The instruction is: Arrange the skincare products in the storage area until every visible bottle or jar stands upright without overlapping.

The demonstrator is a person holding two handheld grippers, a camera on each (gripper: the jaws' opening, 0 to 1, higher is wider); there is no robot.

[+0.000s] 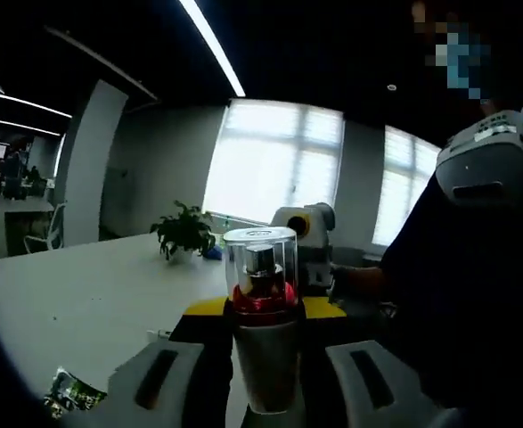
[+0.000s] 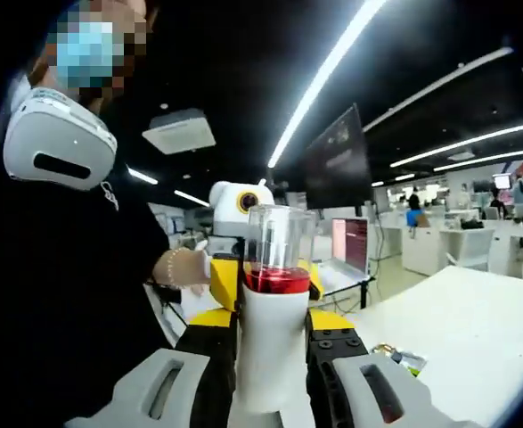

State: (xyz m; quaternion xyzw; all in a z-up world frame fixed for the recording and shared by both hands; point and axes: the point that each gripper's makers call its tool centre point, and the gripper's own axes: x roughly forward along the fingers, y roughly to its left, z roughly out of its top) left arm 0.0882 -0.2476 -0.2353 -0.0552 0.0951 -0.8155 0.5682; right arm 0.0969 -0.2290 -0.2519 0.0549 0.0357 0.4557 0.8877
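An open-plan office with a dark ceiling crossed by long strip lights (image 1: 212,45). In the left gripper view, a large bright window (image 1: 274,165) with blinds fills the far wall, a second window (image 1: 404,192) to its right. A white bench (image 1: 83,303) carries a small potted plant (image 1: 183,234) near its far edge. In the right gripper view, a dark hanging screen (image 2: 337,160), white desks (image 2: 439,245) and chairs stand in the distance.

Bottle (image 1: 263,330) — clear glossy cap, matt body
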